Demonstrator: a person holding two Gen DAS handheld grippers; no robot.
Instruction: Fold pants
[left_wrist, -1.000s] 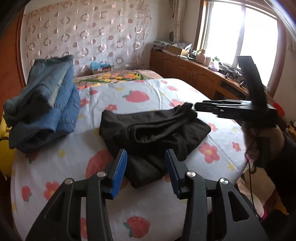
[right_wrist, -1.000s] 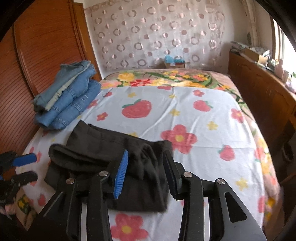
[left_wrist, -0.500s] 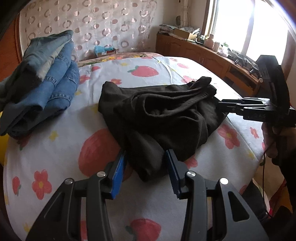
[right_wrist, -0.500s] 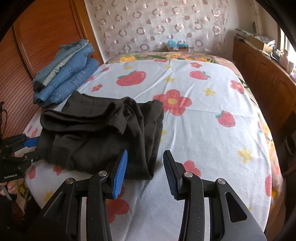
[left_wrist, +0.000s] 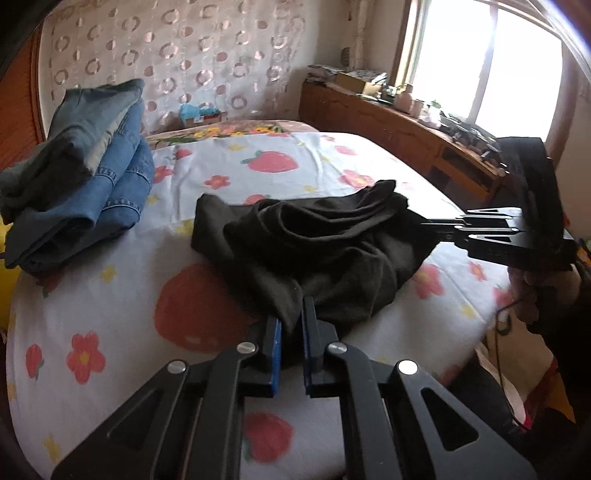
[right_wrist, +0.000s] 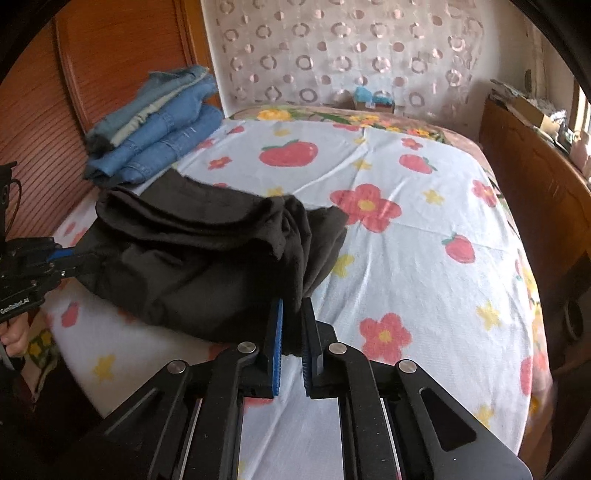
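Observation:
Crumpled black pants (left_wrist: 314, 243) lie on the flowered bed sheet (left_wrist: 110, 295) near its front edge. My left gripper (left_wrist: 291, 314) has its jaws closing, and the blue pads pinch the near corner of the dark cloth. In the right wrist view my right gripper (right_wrist: 293, 314) is closing too, with its pads pressed on another edge of the pants (right_wrist: 192, 251). Each gripper shows in the other's view: the right gripper (left_wrist: 424, 223) bites the pile's far right side, and the left gripper (right_wrist: 79, 256) grips its left end.
A stack of folded blue jeans (left_wrist: 85, 173) (right_wrist: 155, 129) sits at the bed's left side by a wooden wardrobe (right_wrist: 92, 55). A cluttered wooden cabinet (left_wrist: 388, 125) runs under the window on the right. Open sheet (right_wrist: 406, 240) lies right of the pants.
Both grippers came down to the pants and went from open to shut, each pinching an edge of the black cloth. The cloth has bunched up slightly.

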